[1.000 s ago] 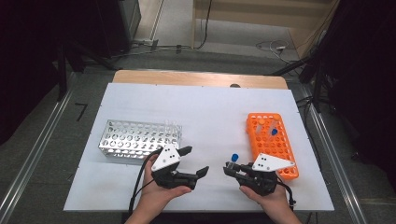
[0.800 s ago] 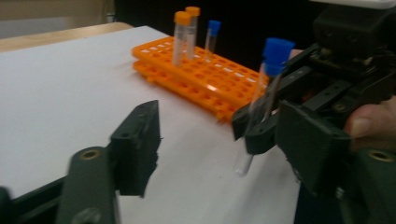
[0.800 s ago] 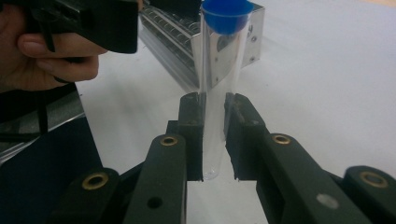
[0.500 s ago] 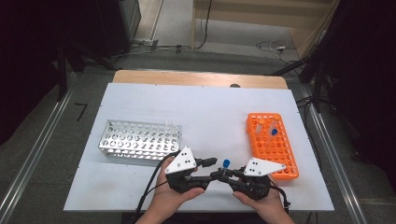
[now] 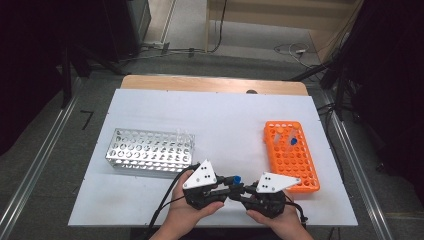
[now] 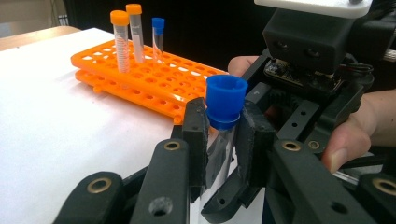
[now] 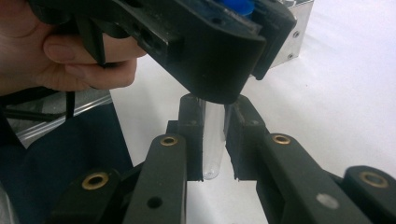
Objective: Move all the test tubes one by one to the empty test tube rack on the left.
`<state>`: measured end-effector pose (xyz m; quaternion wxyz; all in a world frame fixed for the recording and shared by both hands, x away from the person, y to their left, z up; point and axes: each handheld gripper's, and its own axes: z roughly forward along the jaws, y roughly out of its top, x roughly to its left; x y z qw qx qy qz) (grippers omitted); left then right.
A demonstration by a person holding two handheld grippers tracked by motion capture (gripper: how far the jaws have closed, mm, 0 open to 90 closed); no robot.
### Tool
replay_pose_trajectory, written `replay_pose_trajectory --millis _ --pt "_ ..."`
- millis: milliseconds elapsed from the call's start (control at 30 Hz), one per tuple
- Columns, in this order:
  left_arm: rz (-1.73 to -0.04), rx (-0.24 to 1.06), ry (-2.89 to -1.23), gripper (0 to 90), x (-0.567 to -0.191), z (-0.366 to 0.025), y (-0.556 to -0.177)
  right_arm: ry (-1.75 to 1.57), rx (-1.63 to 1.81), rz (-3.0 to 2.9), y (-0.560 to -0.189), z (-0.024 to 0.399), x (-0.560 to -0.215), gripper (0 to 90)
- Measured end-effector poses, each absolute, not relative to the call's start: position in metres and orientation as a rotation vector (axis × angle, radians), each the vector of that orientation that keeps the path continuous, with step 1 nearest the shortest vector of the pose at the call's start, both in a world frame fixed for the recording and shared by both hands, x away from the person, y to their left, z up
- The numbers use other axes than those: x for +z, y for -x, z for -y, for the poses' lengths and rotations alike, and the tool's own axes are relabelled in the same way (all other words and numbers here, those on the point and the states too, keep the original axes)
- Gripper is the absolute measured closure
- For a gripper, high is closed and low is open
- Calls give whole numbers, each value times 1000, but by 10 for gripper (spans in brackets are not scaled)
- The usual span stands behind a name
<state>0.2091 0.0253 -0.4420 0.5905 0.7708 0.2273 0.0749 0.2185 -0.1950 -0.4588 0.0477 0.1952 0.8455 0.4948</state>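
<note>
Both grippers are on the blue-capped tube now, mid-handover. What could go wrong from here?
1. Left gripper and right gripper both clamp the tube; pulling apart could crack or twist it.
2. Left jaws sit just below the blue cap; a tug might loosen it.
3. If the right releases early, the tube could tilt.

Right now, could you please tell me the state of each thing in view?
Tube: upright, blue cap on, gripped by both grippers.
Left gripper: just closed on the tube.
Right gripper: shut on the tube's lower end.
Orange rack: three capped tubes standing in it.
Metal rack: holds clear tubes.
</note>
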Motion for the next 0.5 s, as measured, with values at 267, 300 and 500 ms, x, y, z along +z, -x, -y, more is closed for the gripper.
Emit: replay_pose_trajectory --millis 267,300,500 --pt "-520 200 -1807 771 -441 -25 -208 -593 1506 -2588 -220 196 -459 747" --pt "-518 198 -1803 771 -441 -25 -208 -594 1514 -2587 -220 196 -459 745" --pt "-538 226 -1792 771 -438 -32 -209 -605 1547 -2597 -223 200 -458 559"
